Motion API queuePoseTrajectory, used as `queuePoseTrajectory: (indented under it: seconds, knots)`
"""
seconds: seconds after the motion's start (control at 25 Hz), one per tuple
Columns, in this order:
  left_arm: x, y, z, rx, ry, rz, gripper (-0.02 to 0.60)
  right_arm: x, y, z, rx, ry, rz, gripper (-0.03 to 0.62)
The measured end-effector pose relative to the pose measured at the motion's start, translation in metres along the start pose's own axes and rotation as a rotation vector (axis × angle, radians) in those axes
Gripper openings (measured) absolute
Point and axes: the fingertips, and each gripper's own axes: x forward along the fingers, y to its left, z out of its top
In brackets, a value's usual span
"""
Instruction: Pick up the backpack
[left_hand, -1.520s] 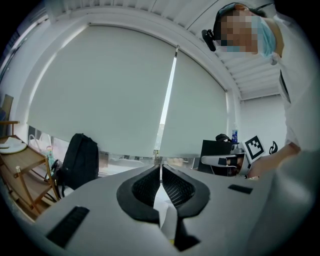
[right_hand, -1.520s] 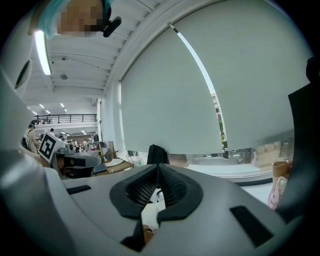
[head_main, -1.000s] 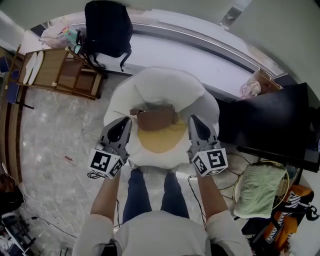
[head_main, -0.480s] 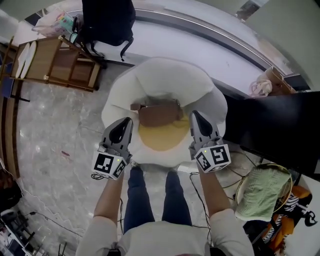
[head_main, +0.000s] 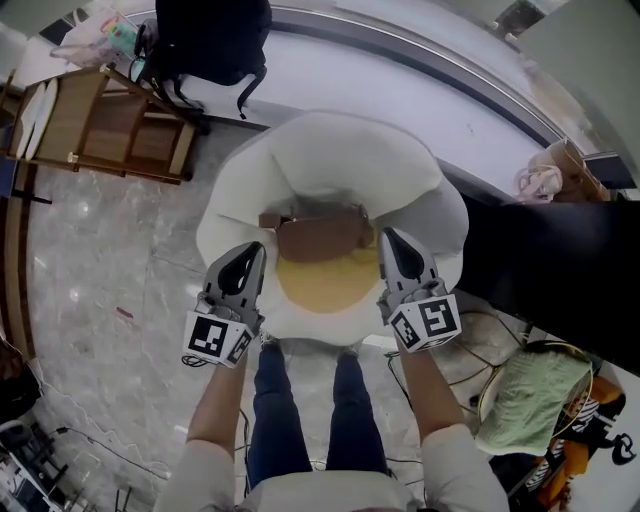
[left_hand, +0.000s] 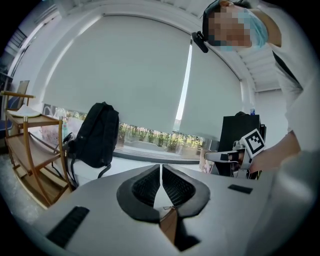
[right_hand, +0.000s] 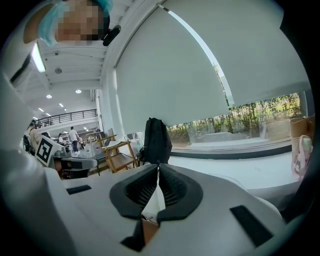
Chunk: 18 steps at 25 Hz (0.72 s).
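Landmark: we take the white round chair (head_main: 330, 150) as our marker and place everything against it.
Left gripper (head_main: 254, 248): over the chair's near rim, on its left side. We see the jaws pressed tight together, with nothing between them.
Right gripper (head_main: 386, 234): over the near rim on the chair's right side, level with the other one. Its jaws are closed flat on each other too, and it is empty.
Backpack (head_main: 210, 35): black and standing upright on the white ledge (head_main: 340, 95) beyond the chair's far left. It is well apart from both grippers, and no claw is on it.
Straps: we see them dangling down the backpack's front, on the side facing the chair.
Wooden rack (head_main: 110, 125): left of the chair and just beside the backpack.
Inside the chair: a brown pad (head_main: 320, 235) lies at the back of the hollow, and a yellow seat (head_main: 320, 285) sits nearer us, between the two grippers.
Right of the chair: a black panel (head_main: 545, 260) stands close by, with a green cloth (head_main: 525, 395) nearer us than that.
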Motion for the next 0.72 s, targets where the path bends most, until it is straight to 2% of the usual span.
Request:
queuePoseTrajectory:
  seconds: [0.32, 0.72]
  knots:
    - [0.016, 0.014, -0.037, 0.002, -0.003, 0.002, 0.035, 0.022, -0.009, -0.035, -0.017, 0.014, 0.018, 0.031]
    - [0.031, 0.029, -0.09, -0.042, 0.031, 0.01, 0.035, 0.05, -0.019, -0.075, -0.03, 0.033, 0.035, 0.031]
